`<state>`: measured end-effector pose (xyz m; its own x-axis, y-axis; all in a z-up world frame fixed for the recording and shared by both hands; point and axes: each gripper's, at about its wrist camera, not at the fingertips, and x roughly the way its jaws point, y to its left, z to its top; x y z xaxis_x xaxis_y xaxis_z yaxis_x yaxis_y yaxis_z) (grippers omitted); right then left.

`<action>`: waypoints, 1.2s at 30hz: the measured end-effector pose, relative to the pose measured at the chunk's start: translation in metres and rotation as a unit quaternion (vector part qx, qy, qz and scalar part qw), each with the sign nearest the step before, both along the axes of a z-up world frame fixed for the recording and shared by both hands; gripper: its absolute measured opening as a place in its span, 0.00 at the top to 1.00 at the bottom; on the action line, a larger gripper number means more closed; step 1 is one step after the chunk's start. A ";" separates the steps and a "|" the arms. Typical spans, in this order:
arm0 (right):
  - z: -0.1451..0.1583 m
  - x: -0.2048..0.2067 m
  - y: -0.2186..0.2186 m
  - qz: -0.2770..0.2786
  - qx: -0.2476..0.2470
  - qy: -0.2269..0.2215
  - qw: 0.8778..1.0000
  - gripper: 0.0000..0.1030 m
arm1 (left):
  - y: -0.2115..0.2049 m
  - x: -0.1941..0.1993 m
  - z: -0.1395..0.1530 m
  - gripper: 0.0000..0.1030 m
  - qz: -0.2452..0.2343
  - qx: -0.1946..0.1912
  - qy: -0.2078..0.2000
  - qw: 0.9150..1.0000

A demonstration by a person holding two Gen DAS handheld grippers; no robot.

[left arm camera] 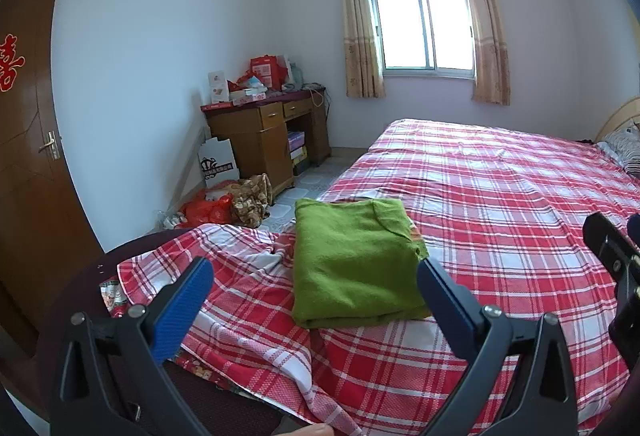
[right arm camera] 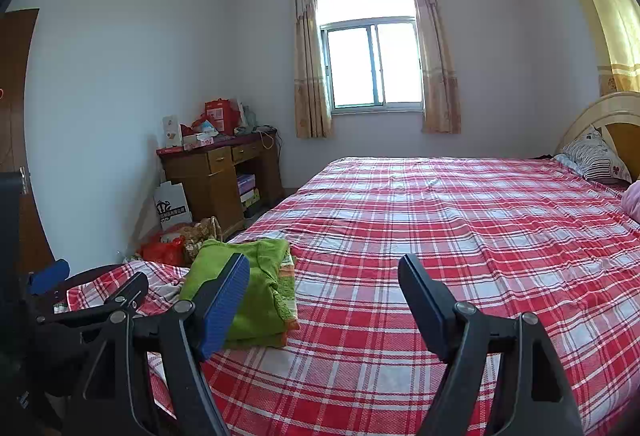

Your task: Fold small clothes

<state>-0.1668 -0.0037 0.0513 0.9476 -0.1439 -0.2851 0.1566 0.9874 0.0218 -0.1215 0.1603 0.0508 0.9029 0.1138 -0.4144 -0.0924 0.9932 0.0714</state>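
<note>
- Left wrist view: our left claw (left arm camera: 316, 280) hangs spread apart, empty, just short of the folded green garment (left arm camera: 352, 260).
- We see that garment lying on the checked bed (left arm camera: 500, 196) near its corner.
- Our right claw (right arm camera: 324, 284) gapes too, over bare bedsheet.

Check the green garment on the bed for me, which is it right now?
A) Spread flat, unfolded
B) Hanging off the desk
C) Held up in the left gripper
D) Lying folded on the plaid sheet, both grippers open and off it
D: the green garment lies as a folded stack on the plaid sheet, with the left gripper and right gripper open and holding nothing.
</note>
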 end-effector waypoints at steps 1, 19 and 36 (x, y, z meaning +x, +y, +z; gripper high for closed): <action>0.000 0.000 0.000 0.000 0.000 0.000 1.000 0.25 | 0.000 0.000 0.000 0.00 0.000 0.000 0.001 1.000; -0.002 0.001 -0.003 -0.005 0.006 0.004 1.000 0.25 | -0.003 0.002 0.000 0.00 -0.015 -0.001 -0.001 1.000; -0.003 0.002 -0.003 -0.007 0.010 0.008 1.000 0.25 | 0.004 0.011 -0.005 0.00 -0.011 -0.026 0.028 0.999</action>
<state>-0.1649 -0.0066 0.0481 0.9410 -0.1511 -0.3029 0.1705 0.9846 0.0385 -0.1106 0.1645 0.0458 0.8806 0.0715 -0.4685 -0.0680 0.9974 0.0243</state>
